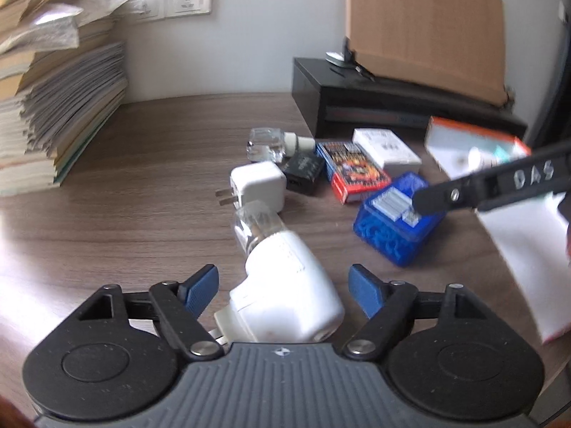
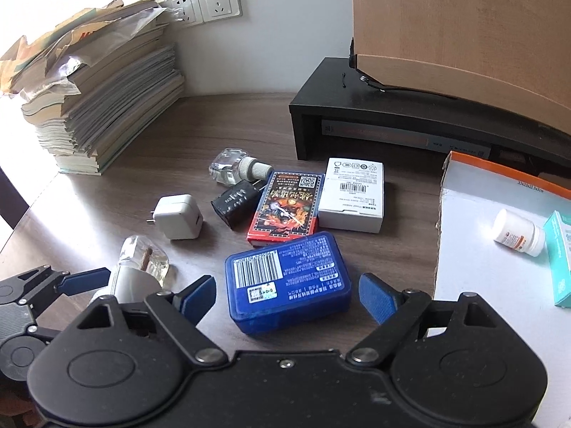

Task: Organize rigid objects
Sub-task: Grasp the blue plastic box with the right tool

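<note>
Our left claw (image 1: 283, 287) stood with its blue pads apart, and between them lay the white plug-in vaporizer (image 1: 289, 285), its clear bottle end pointing away from us; neither pad pressed on it. Our right claw (image 2: 287, 297) gaped as wide as it goes, the blue case (image 2: 287, 280) sitting flat on the desk (image 2: 150, 164) between its pads, untouched on both sides.

We judged the step in hand to be the pick-up of that case. To do it well we'd have squared the pads to the case's two short ends, dropped low enough to catch the walls rather than the lid's edge, and closed evenly so it wouldn't twist out. The red card box (image 2: 285, 210) lay just beyond the case, nearly touching, so the far tips needed watching.

Both claws pointed steeply down at the desk. In the left view the right one's finger reached in from the right, over the case.

Further out from the right claw: the white charger (image 2: 178, 217) ahead to the left, the black adapter (image 2: 233, 203) and a spare bottle (image 2: 232, 169) past it, a white box (image 2: 351, 196) beyond the red one. To the right sat the tray (image 2: 474, 249), holding a pill bottle (image 2: 517, 232) – likely where the case belonged.
</note>
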Action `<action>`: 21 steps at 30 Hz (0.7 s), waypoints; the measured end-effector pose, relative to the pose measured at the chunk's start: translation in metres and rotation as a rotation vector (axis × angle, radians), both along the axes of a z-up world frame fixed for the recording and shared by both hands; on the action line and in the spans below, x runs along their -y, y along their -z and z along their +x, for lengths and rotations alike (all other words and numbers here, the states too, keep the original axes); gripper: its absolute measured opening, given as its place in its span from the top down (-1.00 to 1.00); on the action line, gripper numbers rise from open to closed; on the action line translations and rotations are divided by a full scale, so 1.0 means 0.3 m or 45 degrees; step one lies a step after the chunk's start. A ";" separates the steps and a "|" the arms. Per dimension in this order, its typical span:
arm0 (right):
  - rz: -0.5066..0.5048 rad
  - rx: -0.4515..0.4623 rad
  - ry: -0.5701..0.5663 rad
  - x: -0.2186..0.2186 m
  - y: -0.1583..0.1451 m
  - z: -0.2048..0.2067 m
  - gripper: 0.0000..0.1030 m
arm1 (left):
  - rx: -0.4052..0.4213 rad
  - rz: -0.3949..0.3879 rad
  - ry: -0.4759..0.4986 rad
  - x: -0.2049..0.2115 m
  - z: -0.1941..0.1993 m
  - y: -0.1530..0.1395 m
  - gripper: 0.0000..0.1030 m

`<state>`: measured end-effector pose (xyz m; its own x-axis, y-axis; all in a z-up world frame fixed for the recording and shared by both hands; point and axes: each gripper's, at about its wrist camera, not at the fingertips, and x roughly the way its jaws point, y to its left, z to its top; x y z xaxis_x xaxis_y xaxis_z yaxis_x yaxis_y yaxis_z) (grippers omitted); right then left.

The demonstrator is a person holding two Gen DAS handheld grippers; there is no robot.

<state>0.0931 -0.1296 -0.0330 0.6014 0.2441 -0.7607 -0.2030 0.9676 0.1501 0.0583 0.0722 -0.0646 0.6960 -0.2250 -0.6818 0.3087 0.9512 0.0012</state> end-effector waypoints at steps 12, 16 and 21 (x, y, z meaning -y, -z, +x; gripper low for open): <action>0.259 -0.120 0.356 -0.040 0.043 -0.038 -0.99 | 0.037 0.048 0.044 0.023 0.013 0.070 -0.32; 0.357 -0.196 0.564 -0.054 0.050 0.027 -0.98 | 0.028 -0.033 -0.009 -0.011 0.014 0.048 -0.32; 0.309 -0.226 0.834 -0.068 0.079 0.110 -1.00 | 0.034 -0.098 -0.038 -0.054 0.012 0.004 -0.32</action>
